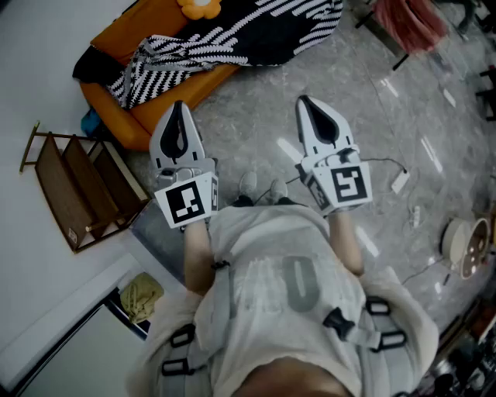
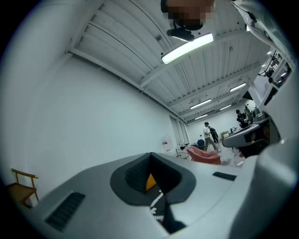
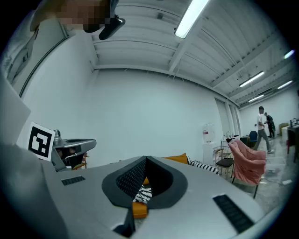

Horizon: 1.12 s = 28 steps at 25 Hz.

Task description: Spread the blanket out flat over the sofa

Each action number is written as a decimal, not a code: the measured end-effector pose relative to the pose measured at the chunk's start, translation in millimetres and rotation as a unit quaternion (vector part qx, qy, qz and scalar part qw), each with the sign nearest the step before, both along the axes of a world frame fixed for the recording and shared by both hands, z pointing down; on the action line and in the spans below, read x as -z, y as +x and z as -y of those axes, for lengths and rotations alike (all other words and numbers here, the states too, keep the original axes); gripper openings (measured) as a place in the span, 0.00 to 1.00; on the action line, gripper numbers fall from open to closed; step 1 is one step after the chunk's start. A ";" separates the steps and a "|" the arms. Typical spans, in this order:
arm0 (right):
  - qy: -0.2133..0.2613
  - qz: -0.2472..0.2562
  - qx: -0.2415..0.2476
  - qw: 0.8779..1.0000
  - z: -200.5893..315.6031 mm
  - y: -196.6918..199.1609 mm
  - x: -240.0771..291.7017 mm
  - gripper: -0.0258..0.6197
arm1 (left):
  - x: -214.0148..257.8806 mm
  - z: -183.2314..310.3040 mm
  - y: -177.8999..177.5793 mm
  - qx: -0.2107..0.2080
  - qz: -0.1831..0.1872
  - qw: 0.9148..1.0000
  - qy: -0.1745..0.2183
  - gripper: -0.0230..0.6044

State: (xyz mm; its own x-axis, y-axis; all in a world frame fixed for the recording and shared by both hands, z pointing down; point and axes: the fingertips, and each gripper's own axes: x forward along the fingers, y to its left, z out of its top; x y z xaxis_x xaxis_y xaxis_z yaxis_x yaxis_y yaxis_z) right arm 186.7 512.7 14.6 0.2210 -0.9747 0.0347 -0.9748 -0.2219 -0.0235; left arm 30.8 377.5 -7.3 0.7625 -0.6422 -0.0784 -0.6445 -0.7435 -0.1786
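Left gripper [image 1: 179,108] and right gripper [image 1: 306,103] shut, empty. Striped blanket [image 1: 232,35] lies bunched lengthwise along orange sofa [image 1: 124,31], apparently nearer left gripper.

blanket [image 1: 256,31] bunched on sofa [image 1: 143,23] | left gripper [image 1: 178,106], right gripper [image 1: 304,101]: jaws together, side by side over floor [image 1: 256,132]

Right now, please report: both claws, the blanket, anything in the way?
Left claw shut, empty. Right claw shut, empty. Blanket bunched on orange sofa, not spread. Wooden rack beside sofa; nothing seen blocking the way.
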 end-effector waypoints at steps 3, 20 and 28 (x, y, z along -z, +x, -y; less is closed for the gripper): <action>0.003 0.006 -0.005 1.000 -0.4 5.3 -0.7 0.05 | -2.2 2.1 0.0 0.004 0.001 1.000 -0.001 0.02; 0.000 0.042 0.078 0.996 -23.5 10.2 -17.5 0.05 | -6.2 -36.9 -18.7 0.077 0.004 0.997 -0.004 0.02; -0.012 0.019 0.138 0.990 -8.7 -7.2 -20.6 0.05 | -8.2 -30.3 -60.0 0.147 -0.016 0.989 -0.013 0.02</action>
State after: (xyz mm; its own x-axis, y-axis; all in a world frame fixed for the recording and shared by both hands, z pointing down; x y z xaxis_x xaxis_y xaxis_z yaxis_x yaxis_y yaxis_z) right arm 179.5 521.4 35.3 -0.0566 -0.9965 0.0612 -0.9968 0.0529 -0.0595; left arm -29.2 407.8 0.9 0.5393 -0.8382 -0.0805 -0.8390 -0.5266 -0.1372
